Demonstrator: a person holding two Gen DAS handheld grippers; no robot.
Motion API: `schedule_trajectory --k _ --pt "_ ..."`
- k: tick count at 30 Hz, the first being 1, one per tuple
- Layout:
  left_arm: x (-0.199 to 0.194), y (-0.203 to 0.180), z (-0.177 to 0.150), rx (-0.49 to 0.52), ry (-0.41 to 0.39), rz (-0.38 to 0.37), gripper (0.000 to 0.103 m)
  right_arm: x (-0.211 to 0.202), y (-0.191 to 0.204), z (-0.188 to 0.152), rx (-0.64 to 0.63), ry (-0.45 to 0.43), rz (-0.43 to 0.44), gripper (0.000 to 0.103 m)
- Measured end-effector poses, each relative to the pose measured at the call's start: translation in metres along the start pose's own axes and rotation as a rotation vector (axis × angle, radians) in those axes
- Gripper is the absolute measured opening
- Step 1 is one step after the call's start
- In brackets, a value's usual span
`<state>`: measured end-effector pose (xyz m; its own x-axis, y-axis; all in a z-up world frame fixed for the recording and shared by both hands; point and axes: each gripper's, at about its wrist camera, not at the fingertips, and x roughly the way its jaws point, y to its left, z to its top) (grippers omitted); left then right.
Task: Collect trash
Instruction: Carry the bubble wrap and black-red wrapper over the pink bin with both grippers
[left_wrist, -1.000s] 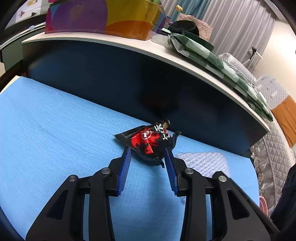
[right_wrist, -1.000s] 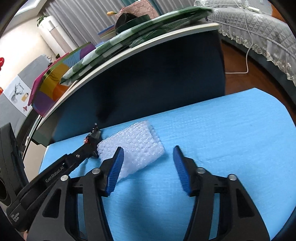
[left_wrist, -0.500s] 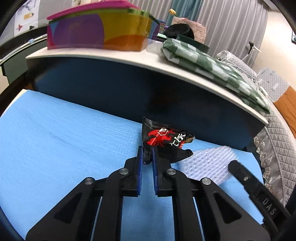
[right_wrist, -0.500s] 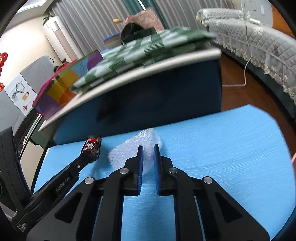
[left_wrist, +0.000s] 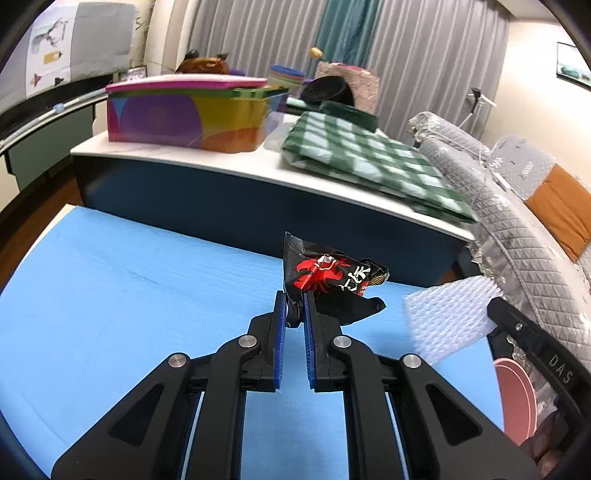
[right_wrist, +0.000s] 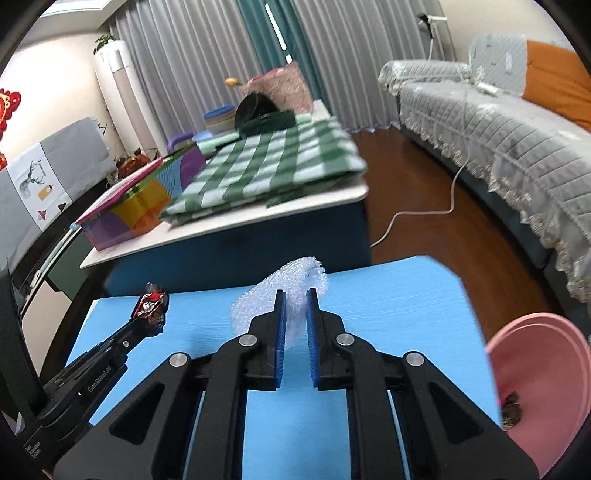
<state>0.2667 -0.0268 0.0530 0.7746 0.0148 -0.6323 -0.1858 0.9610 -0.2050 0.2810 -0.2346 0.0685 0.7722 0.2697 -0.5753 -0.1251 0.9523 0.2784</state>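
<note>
Both grippers, w/ loads lifted. Left gripper (left_wrist: 294, 306), lower centre of the left view, is clenched on the wrapper (left_wrist: 328, 282); 1 s ago its fingers were spread around the wrapper flat on the mat (left_wrist: 110, 314), now the wrapper hangs clear above it. Right gripper (right_wrist: 294, 306), centre of the right view, is clamped on the bubble wrap (right_wrist: 291, 284), likewise raised vs. lying on the mat earlier. Pink bin (right_wrist: 543, 369) sits at lower right of the right view, w/ some dark scrap inside. Judged: grasp phase done for both pieces; next step prob. carry to the bin and drop.
</note>
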Motion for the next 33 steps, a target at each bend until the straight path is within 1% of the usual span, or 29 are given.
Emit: schedule_trajectory --k 4,6,12,16,22,28,33 --pt "-0.013 -0.012 -0.004 0.01 -0.014 -0.025 0.009 -0.028 -0.013 0.0 -0.014 -0.031 -0.033 0.011" --pt "-0.02 -0.017 -0.011 0.019 -0.02 -0.038 0.009 -0.04 -0.019 0.0 -0.024 -0.044 -0.05 0.011" --pt "-0.035 -0.034 -0.021 0.039 -0.024 -0.075 0.009 -0.07 -0.042 -0.005 -0.029 -0.066 -0.103 0.011" --pt "-0.04 -0.048 -0.024 0.059 -0.023 -0.1 0.009 -0.085 -0.054 -0.007 -0.028 -0.079 -0.132 0.011" --pt "-0.044 -0.079 -0.031 0.098 -0.019 -0.161 0.009 -0.104 -0.07 -0.004 -0.026 -0.102 -0.179 0.011" --pt "-0.045 -0.108 -0.039 0.127 -0.016 -0.212 0.009 -0.12 -0.097 -0.004 -0.02 -0.117 -0.248 0.011" --pt "-0.045 -0.136 -0.048 0.163 -0.007 -0.264 0.009 -0.132 -0.127 -0.004 0.017 -0.123 -0.305 0.011"
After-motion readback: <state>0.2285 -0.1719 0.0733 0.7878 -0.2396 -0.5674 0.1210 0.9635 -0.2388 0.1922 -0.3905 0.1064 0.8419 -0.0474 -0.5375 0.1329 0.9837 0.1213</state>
